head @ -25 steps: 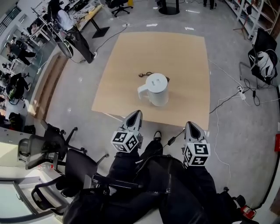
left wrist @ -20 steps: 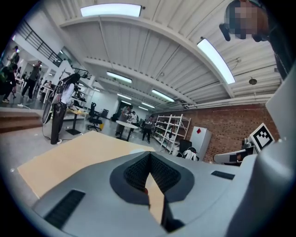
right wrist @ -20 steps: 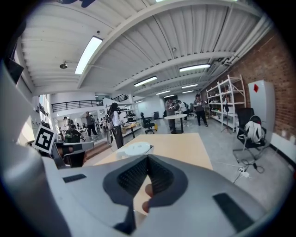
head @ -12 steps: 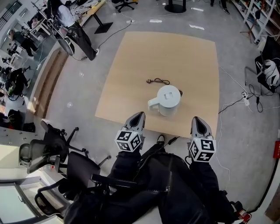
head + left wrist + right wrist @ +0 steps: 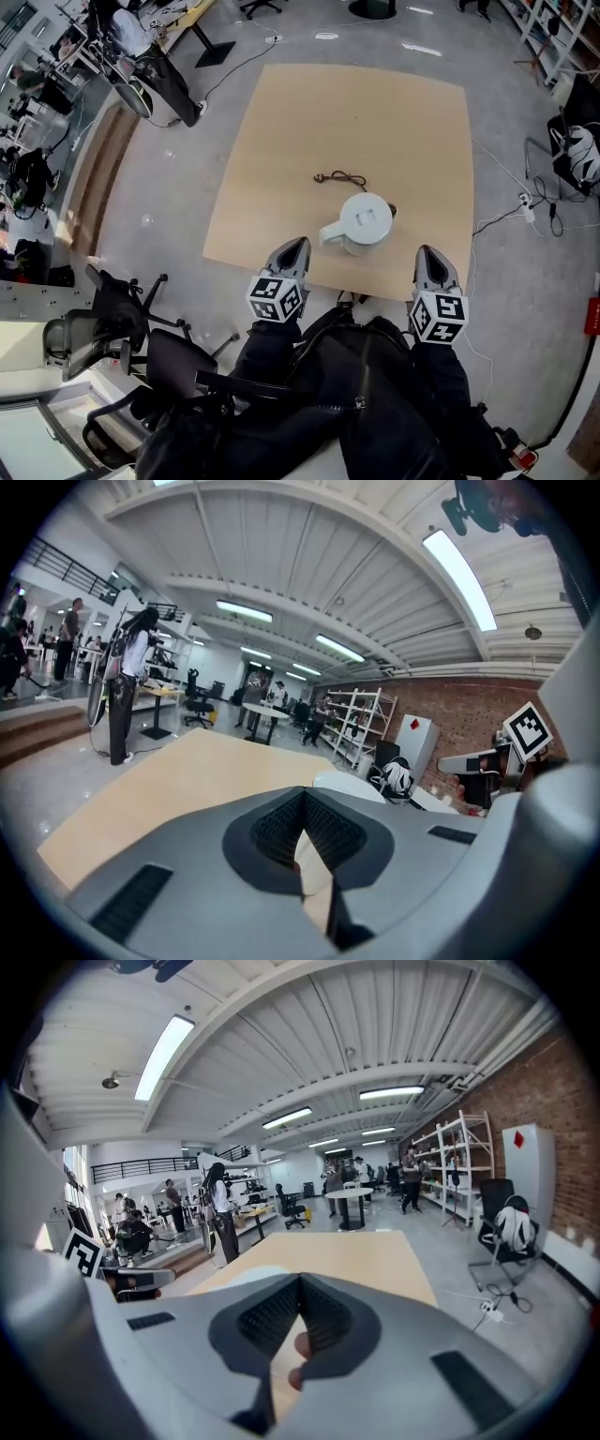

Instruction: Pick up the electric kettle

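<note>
On the light wooden table (image 5: 281, 141), near the edge closest to you: one white electric kettle (image 5: 364, 223), upright, lid on, handle (image 5: 330, 234) turned toward your left side. It stands ahead of both tools and between them, touched by neither.

Beyond the kettle, on the same tabletop: one dark power cord (image 5: 342, 177), loosely curled, lying near the kettle but apart from it.

At your left hand: left gripper (image 5: 293, 246), grey, with its marker cube (image 5: 277, 299) behind the jaws. Jaws together at the tips, nothing between them. The tip sits at the table's near edge, left of the kettle's handle. In the left gripper view, the kettle's white top shows just past the closed tips.

At your right hand: right gripper (image 5: 428, 253), same make, with its own marker cube (image 5: 439, 317). Jaws closed tip to tip, empty. It sits at the table's near edge, right of the kettle and apart from it.

Below the grippers: your legs (image 5: 375, 403) in dark trousers.

On the floor to the left: black office chairs (image 5: 122, 309). On the floor to the right: a white power strip (image 5: 525, 202) with cables. Further right: a black-and-white backpack (image 5: 581, 150).
</note>
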### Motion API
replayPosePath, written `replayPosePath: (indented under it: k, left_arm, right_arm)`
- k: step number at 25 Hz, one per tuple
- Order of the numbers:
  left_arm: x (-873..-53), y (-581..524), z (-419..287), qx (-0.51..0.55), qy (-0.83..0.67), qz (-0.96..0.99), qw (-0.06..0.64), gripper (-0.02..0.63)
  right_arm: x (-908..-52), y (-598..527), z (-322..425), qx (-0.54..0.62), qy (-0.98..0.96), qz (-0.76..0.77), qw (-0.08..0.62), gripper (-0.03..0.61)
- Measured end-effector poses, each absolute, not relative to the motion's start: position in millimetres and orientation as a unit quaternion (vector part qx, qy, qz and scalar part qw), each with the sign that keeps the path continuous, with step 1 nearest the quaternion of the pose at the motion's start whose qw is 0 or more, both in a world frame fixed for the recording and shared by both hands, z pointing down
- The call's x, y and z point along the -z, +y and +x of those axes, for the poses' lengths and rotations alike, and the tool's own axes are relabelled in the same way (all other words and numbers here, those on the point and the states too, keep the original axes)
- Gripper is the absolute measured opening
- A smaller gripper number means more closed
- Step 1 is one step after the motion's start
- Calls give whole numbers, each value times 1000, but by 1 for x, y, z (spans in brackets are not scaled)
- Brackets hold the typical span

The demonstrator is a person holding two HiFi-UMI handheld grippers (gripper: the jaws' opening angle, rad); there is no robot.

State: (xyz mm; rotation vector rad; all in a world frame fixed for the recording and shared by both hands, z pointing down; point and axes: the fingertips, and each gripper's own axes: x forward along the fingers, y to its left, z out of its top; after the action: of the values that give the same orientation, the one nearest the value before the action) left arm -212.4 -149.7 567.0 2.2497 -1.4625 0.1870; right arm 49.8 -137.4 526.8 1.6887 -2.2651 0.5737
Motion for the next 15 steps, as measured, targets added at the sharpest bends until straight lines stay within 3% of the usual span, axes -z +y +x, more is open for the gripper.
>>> replayPosePath:
  k: [15]
  left_arm:
    - [-632, -134, -194, -159, -601, 754, 213, 2]
  right_arm:
    - [-520, -161, 88, -195, -809, 537, 133, 3]
